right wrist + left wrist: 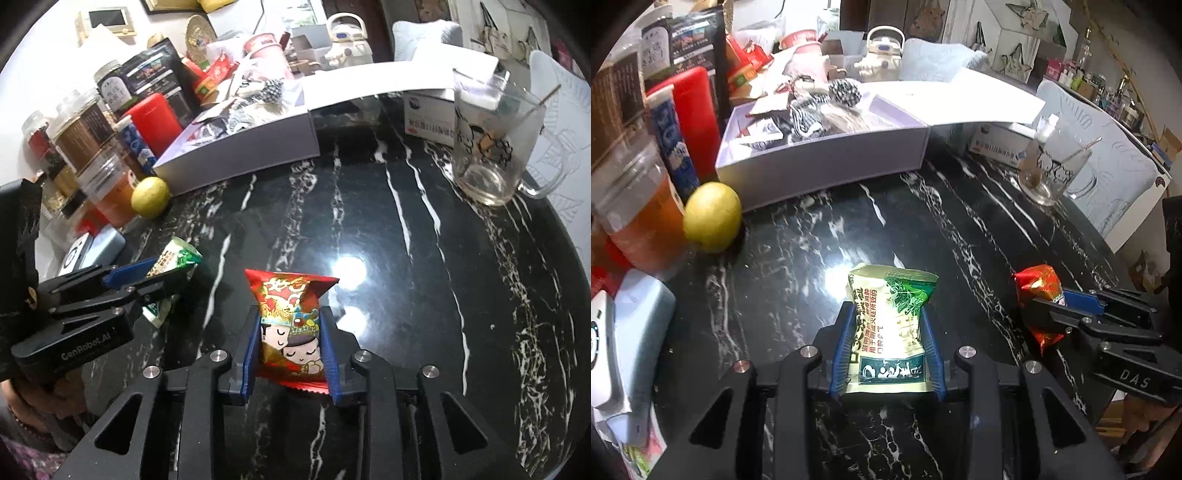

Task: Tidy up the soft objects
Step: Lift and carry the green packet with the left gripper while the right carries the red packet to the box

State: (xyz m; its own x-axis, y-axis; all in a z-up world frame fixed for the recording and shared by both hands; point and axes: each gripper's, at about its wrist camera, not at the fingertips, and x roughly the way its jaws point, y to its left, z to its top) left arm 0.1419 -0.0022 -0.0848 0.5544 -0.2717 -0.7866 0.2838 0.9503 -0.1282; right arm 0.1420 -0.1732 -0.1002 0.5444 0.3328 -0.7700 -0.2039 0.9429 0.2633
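Green-and-cream sachet (892, 328) sits clamped between the blue pads of the left gripper (886, 347) above the black marble counter (923, 229). Beside it, the right gripper (291, 350) is closed on a red cartoon snack packet (291, 325). Farther off lie a yellow lemon (712, 216) and a glass mug (491, 147). Beyond them stands an open white box (820, 162) holding checkered fabric pieces (812, 114).

On the surface (369, 206), the open box (243, 147) lies at the back with jars (85, 147) to its left, a lemon (149, 197) before them, and a glass mug (491, 147) to the right.
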